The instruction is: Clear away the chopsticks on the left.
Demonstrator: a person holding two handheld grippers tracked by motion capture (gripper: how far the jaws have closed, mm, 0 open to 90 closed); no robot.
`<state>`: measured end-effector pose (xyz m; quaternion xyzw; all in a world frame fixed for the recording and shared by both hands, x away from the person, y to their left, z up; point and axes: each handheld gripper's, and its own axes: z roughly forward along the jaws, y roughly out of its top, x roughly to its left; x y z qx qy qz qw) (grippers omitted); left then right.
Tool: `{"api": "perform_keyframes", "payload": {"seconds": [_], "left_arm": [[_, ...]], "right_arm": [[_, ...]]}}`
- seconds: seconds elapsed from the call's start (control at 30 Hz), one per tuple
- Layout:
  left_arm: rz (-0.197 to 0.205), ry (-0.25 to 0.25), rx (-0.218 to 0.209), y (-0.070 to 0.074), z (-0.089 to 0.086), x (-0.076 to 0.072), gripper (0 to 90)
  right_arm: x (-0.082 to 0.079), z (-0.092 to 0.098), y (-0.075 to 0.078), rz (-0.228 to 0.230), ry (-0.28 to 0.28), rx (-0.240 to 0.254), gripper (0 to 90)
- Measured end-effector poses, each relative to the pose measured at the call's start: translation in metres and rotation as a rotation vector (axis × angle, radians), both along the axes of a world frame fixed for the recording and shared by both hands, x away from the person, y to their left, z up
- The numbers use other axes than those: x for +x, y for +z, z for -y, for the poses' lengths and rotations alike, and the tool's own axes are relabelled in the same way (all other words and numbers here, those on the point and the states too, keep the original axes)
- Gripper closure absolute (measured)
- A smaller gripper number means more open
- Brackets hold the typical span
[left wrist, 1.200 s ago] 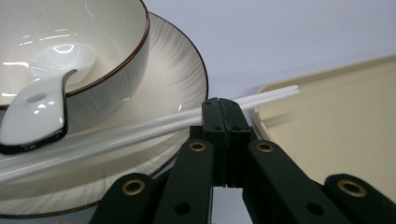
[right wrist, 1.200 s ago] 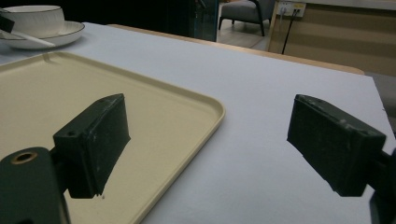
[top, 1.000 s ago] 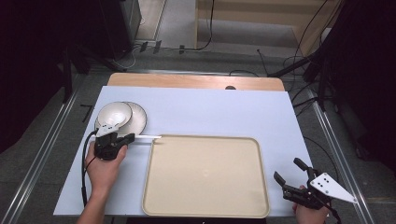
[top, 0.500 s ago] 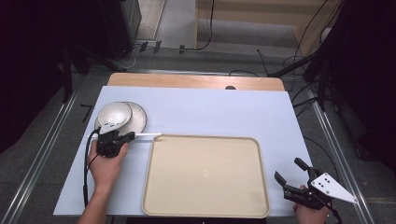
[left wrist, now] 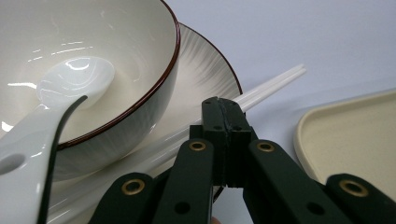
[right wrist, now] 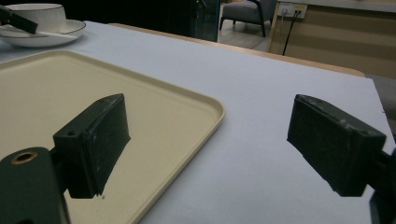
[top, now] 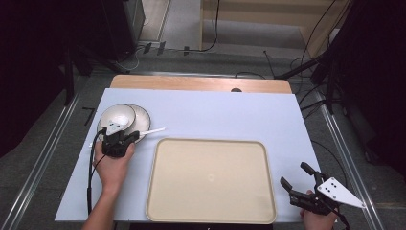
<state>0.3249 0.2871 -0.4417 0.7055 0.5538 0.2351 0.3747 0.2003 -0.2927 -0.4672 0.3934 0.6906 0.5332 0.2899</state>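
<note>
- At the table's left, the left gripper sits at the plate's near rim, jaws pressed fully together, as the left gripper view confirms; whether the chopsticks are pinched between the pads cannot be told.
- White chopsticks lie across the plate rim, passing just behind the closed jaw tips; their far ends point toward the tray.
- Plate: white, ribbed, dark-rimmed; it carries the bowl and rests on the pale blue mat.
- Bowl: white with a brown rim, standing on the plate; a white spoon lies inside it, handle leaning out over the rim toward the camera.
- Left hand holds the gripper from the near side, forearm entering from the bottom edge.
- Tray: beige, rounded corners, on the mat at centre, just right of the plate.
- Right gripper: near the table's near right corner, right of the tray, jaws spread wide with nothing between them; the right gripper view shows bare mat and the tray corner in the gap.
</note>
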Motion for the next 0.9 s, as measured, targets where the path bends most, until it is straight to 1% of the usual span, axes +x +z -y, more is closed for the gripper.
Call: {"api": "perform_keyframes", "payload": {"seconds": [0.07, 0.17, 0.2, 0.37, 0.43, 0.47, 0.53, 0.6, 0.63, 0.7, 0.73, 0.8, 0.83, 0.87, 0.9], "left_arm": [[0.005, 0.013, 0.006, -0.0018, 0.0018, 0.0014, 90.0], [0.009, 0.017, 0.01, -0.0033, 0.0031, 0.0023, 90.0], [0.016, 0.024, 0.016, -0.0039, 0.0039, 0.0029, 90.0], [0.02, 0.041, 0.015, -0.0058, 0.0049, 0.0045, 90.0], [0.047, 0.064, 0.037, -0.0062, 0.0072, 0.0039, 90.0], [0.061, 0.071, 0.041, -0.0061, 0.0077, 0.0034, 90.0], [0.068, 0.081, 0.035, -0.0064, 0.0083, 0.0039, 90.0], [0.061, 0.078, 0.031, -0.0069, 0.0082, 0.0046, 90.0], [0.056, 0.082, 0.036, -0.0089, 0.0095, 0.0056, 90.0], [0.056, 0.08, 0.041, -0.01, 0.01, 0.0061, 90.0], [0.059, 0.083, 0.051, -0.0111, 0.0108, 0.0062, 90.0], [0.061, 0.084, 0.047, -0.0112, 0.0107, 0.0061, 90.0], [0.075, 0.079, 0.033, -0.0098, 0.0098, 0.0038, 87.8], [0.083, 0.076, 0.04, -0.0085, 0.0095, 0.0016, 85.5], [0.091, 0.069, 0.038, -0.0071, 0.0088, -0.0011, 83.3]], "right_arm": [[-0.0002, -0.0004, 0.0002, -0.002, 0.001, 0.001, 13.2], [-0.0002, -0.0006, 0.0001, -0.002, 0.002, -0.001, 13.2], [-0.0001, -0.0007, 0.0, -0.001, 0.004, -0.002, 13.2], [-0.0004, -0.0018, -0.0002, 0.005, 0.019, -0.006, 13.2], [-0.0007, -0.0021, 0.0, 0.005, 0.021, -0.008, 13.2], [-0.0007, -0.0021, 0.0, 0.005, 0.021, -0.008, 13.2], [-0.0007, -0.0021, -0.0001, 0.004, 0.023, -0.004, 13.2], [-0.0007, -0.0021, -0.0003, 0.004, 0.025, -0.002, 13.2], [-0.0005, -0.0021, -0.0008, 0.004, 0.029, 0.0, 13.2], [-0.0003, -0.0025, -0.0012, 0.002, 0.033, -0.001, 13.2], [-0.0001, -0.0028, -0.0012, 0.004, 0.035, -0.003, 13.2], [-0.0002, -0.0032, -0.0012, 0.004, 0.036, -0.004, 13.2], [-0.0003, -0.0034, -0.0012, 0.003, 0.037, -0.003, 13.2], [-0.0003, -0.0036, -0.0012, 0.003, 0.037, -0.004, 13.2], [-0.0004, -0.0037, -0.0012, 0.001, 0.038, -0.005, 13.2]]}}
